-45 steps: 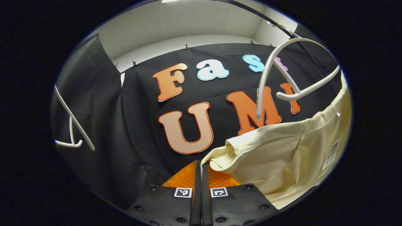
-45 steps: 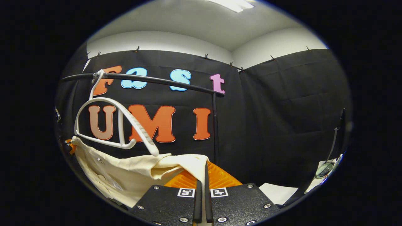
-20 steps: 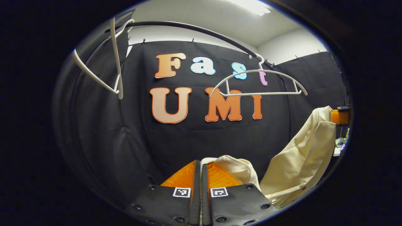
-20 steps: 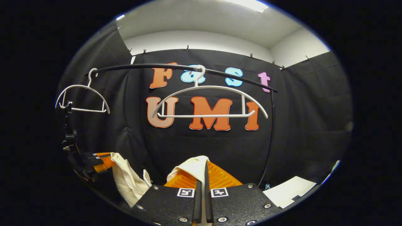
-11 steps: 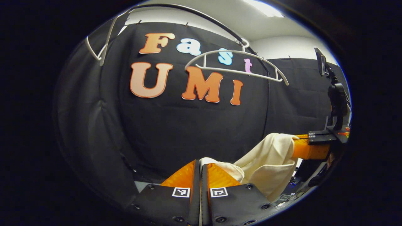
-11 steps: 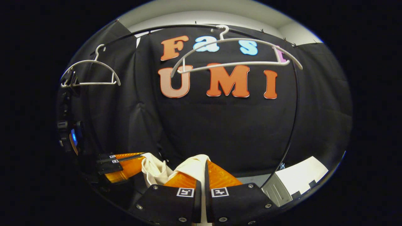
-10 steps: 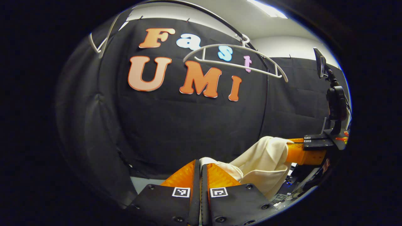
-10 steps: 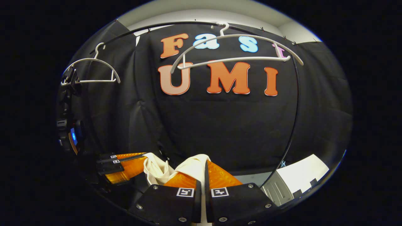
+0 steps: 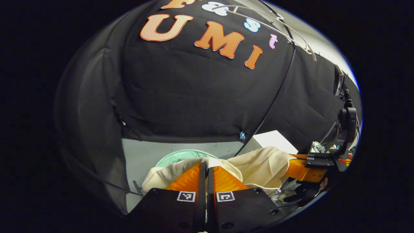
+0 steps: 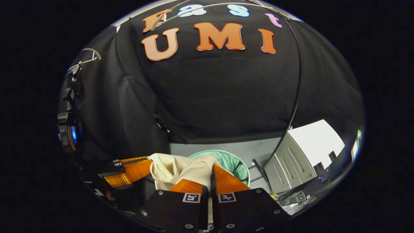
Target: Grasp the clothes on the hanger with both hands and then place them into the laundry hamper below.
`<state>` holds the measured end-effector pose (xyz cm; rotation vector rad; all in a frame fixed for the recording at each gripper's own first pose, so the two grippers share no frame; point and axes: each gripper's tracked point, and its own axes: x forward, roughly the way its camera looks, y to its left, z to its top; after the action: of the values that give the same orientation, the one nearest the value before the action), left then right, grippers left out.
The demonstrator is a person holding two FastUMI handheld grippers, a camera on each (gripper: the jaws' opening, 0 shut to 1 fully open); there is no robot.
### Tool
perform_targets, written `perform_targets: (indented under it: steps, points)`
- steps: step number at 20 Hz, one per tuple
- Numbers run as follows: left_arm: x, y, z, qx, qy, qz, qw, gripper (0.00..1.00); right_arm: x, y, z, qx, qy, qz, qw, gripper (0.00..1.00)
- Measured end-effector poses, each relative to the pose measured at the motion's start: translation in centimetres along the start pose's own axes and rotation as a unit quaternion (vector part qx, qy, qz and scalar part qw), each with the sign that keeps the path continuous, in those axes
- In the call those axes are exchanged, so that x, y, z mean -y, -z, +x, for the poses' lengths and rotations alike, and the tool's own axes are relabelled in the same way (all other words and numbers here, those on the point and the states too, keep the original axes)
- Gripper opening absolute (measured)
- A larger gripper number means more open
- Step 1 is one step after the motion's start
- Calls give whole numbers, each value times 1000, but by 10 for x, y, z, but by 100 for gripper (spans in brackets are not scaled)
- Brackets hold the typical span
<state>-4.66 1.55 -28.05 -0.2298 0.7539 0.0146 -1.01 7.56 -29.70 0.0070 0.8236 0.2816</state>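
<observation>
Left gripper point(image 9: 204, 168) jaws closed tight on a fold of the cream cotton garment point(image 9: 258, 165) — right gripper point(image 10: 211, 171) jaws likewise pinched on the same cloth. Garment is slung between the two, off the white plastic hanger point(image 9: 275, 27) high on the black rail, and held just above the mint-green round laundry hamper point(image 10: 233, 161) on the grey floor point(image 9: 142, 155).

Black cloth wall point(image 10: 226, 94) draped the far side, folds sagging down to a grey floor point(image 10: 207, 149). A thin black pole point(image 10: 296, 97) ran down to it, a white cabinet point(image 10: 310, 145) just right.
</observation>
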Motion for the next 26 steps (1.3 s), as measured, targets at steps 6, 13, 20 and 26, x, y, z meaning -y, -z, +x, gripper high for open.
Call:
perform_targets:
  steps: [6, 13, 20, 26]
  points:
    - [-17, 15, 2, -31, -31, 4, 999, 10, 0, 37, 4, -36, 3, 18, 999, 8]
    - [-34, 28, 5, -60, -64, 2, 996, 4, -4, 51, 11, -60, 0, 21, 998, 21]
    - [-44, 30, -4, -68, -92, 9, 993, 84, -8, 53, 4, -56, -5, 19, 998, 86]
    - [-48, 33, -14, -66, -102, -4, 993, 98, -4, 66, -4, -69, 3, 31, 997, 93]
